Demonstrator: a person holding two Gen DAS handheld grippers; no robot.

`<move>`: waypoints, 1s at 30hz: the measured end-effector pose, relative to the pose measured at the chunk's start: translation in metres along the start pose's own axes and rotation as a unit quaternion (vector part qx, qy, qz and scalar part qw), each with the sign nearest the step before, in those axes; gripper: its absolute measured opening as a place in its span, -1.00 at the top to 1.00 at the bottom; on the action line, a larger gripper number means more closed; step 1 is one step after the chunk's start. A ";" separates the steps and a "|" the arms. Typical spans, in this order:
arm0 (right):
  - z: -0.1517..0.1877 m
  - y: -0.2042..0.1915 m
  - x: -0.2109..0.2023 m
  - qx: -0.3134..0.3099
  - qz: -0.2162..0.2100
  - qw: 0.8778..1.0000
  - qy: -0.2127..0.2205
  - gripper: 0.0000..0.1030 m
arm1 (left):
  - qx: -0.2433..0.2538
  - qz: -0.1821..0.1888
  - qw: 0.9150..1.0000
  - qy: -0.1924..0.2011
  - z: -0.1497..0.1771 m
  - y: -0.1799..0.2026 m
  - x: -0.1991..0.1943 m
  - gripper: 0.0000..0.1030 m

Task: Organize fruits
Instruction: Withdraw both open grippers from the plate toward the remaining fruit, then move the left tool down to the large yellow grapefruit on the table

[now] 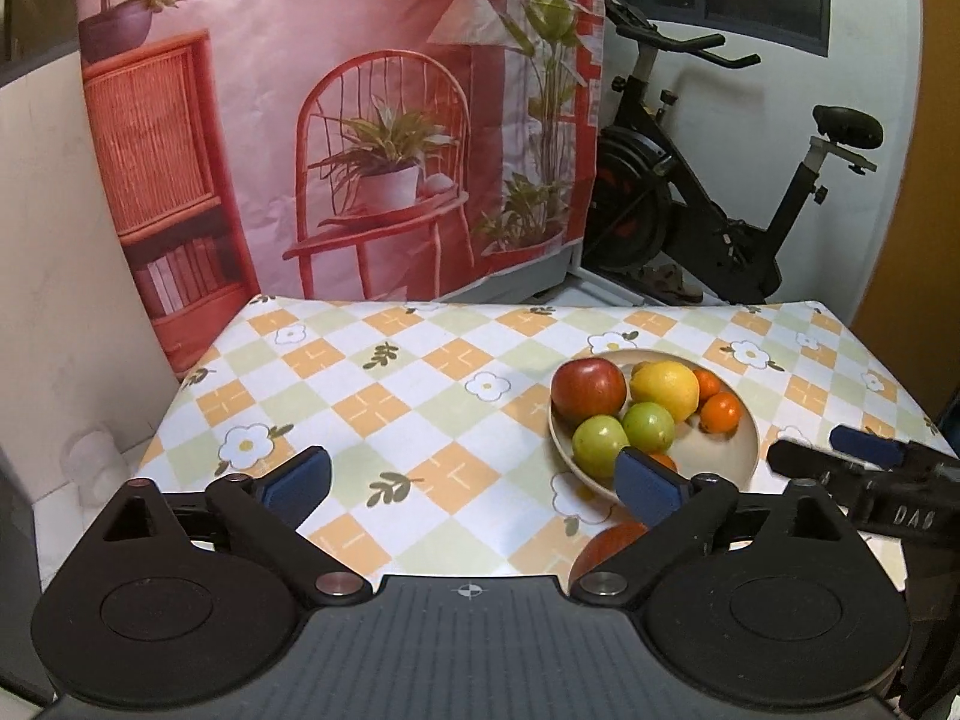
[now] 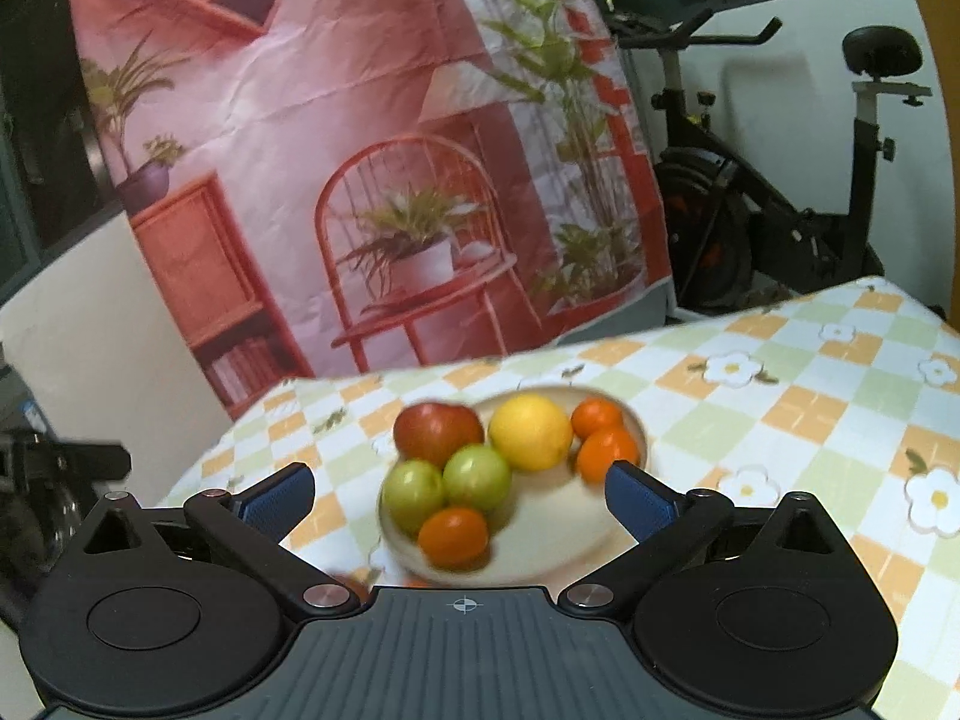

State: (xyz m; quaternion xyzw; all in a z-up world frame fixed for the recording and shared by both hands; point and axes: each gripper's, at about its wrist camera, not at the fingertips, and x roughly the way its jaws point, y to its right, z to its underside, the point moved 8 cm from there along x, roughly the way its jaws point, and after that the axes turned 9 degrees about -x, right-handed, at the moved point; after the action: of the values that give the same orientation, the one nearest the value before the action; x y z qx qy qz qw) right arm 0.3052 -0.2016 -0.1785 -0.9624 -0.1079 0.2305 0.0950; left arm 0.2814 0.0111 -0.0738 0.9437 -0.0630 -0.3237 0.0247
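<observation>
Fruits sit heaped in the bowl [image 1: 753,438] on the checked floral tablecloth [image 1: 384,396]: red apple [image 1: 588,387], lemon [image 1: 665,389], two green apples [image 1: 600,445] and oranges [image 1: 722,411], with another red fruit [image 1: 609,546] on the cloth just in front of the bowl. Behind the bowl hangs a pink printed backdrop [image 1: 336,120], an exercise bike [image 1: 714,204] to its right. Left gripper [image 1: 474,483] spreads wide and empty left of the bowl, right gripper [image 2: 459,498] gapes wide before the bowl, holding nothing.
</observation>
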 end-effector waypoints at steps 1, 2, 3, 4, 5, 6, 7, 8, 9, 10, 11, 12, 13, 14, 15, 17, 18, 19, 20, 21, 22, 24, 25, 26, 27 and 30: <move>0.003 -0.002 0.001 -0.006 -0.001 1.000 -0.006 -0.99 | 0.000 0.000 1.000 -0.001 0.003 -0.001 0.000 -1.00; 0.008 -0.005 0.001 -0.012 -0.002 1.000 -0.011 -0.99 | -0.001 -0.001 1.000 -0.003 0.005 -0.002 0.000 -1.00; 0.013 -0.008 0.002 -0.018 -0.003 1.000 -0.016 -0.99 | -0.002 -0.001 1.000 -0.004 0.008 -0.004 0.000 -1.00; 0.018 -0.010 0.002 -0.024 -0.004 0.999 -0.021 -0.99 | -0.004 -0.001 1.000 -0.006 0.011 -0.005 0.000 -1.00; 0.021 -0.011 0.002 -0.029 -0.006 0.999 -0.026 -0.99 | -0.007 0.000 1.000 -0.014 0.014 -0.006 0.000 -1.00; 0.025 -0.014 0.003 -0.033 -0.008 0.999 -0.031 -0.99 | -0.011 0.001 1.000 -0.016 0.017 -0.008 0.001 -1.00; 0.030 -0.017 0.003 -0.037 -0.010 0.999 -0.037 -0.99 | -0.013 0.001 1.000 -0.017 0.019 -0.010 0.001 -1.00; 0.035 -0.019 0.004 -0.042 -0.013 0.998 -0.042 -0.99 | -0.015 -0.002 1.000 -0.017 0.021 -0.012 0.002 -1.00; 0.039 -0.022 0.004 -0.049 -0.016 0.998 -0.046 -0.99 | -0.015 -0.007 1.000 -0.018 0.023 -0.014 0.002 -1.00; 0.042 -0.025 0.004 -0.056 -0.018 0.997 -0.048 -0.99 | -0.014 -0.011 1.000 -0.019 0.025 -0.015 0.003 -1.00; 0.045 -0.028 0.004 -0.062 -0.018 0.997 -0.051 -0.99 | -0.012 -0.013 1.000 -0.018 0.026 -0.015 0.003 -1.00; 0.047 -0.030 0.004 -0.067 -0.020 0.996 -0.054 -0.99 | -0.009 -0.013 1.000 -0.017 0.027 -0.015 0.003 -1.00; 0.049 -0.032 0.004 -0.070 -0.022 0.996 -0.057 -0.99 | -0.006 -0.012 1.000 -0.015 0.029 -0.015 0.003 -1.00; 0.051 -0.035 0.005 -0.073 -0.023 0.995 -0.060 -0.99 | -0.004 -0.011 1.000 -0.015 0.030 -0.014 0.002 -1.00; 0.053 -0.037 0.005 -0.076 -0.024 0.995 -0.062 -0.99 | -0.002 -0.011 1.000 -0.013 0.032 -0.014 0.002 -1.00; 0.055 -0.039 0.007 -0.086 -0.026 0.994 -0.069 -0.99 | 0.002 -0.017 1.000 -0.007 0.034 -0.014 0.001 -1.00; 0.057 -0.041 0.008 -0.094 -0.026 0.993 -0.073 -0.99 | 0.002 -0.018 1.000 -0.004 0.036 -0.014 0.001 -1.00; 0.059 -0.042 0.008 -0.101 -0.027 0.992 -0.074 -0.99 | 0.001 -0.018 1.000 -0.002 0.037 -0.015 0.000 -1.00; 0.060 -0.044 0.008 -0.107 -0.027 0.991 -0.076 -0.99 | -0.001 -0.017 1.000 -0.001 0.038 -0.015 -0.001 -1.00; 0.061 -0.045 0.009 -0.109 -0.028 0.991 -0.078 -0.99 | -0.005 -0.014 1.000 -0.002 0.040 -0.016 -0.001 -1.00; 0.063 -0.045 0.009 -0.110 -0.030 0.990 -0.081 -0.99 | -0.007 -0.013 1.000 -0.004 0.042 -0.015 -0.001 -1.00; 0.066 -0.047 0.010 -0.113 -0.033 0.989 -0.087 -0.99 | -0.010 -0.015 1.000 -0.006 0.045 -0.016 0.000 -1.00; 0.067 -0.048 0.009 -0.114 -0.036 0.989 -0.090 -0.99 | -0.007 -0.018 1.000 -0.006 0.046 -0.015 0.000 -1.00; 0.068 -0.050 0.009 -0.116 -0.039 0.988 -0.092 -0.99 | -0.003 -0.022 1.000 -0.006 0.047 -0.016 0.000 -1.00; 0.069 -0.052 0.008 -0.117 -0.041 0.988 -0.092 -0.99 | -0.001 -0.028 1.000 -0.006 0.049 -0.017 -0.001 -1.00; 0.071 -0.060 0.005 -0.124 -0.058 0.986 -0.092 -0.99 | -0.004 -0.043 0.999 -0.012 0.053 -0.024 -0.002 -1.00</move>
State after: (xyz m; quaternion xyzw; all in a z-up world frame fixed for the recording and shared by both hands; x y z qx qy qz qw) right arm 0.2670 -0.1335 -0.2286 -0.9336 -0.1995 0.2969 -0.0225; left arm 0.2493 0.0345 -0.1165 0.9415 -0.0211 -0.3361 0.0135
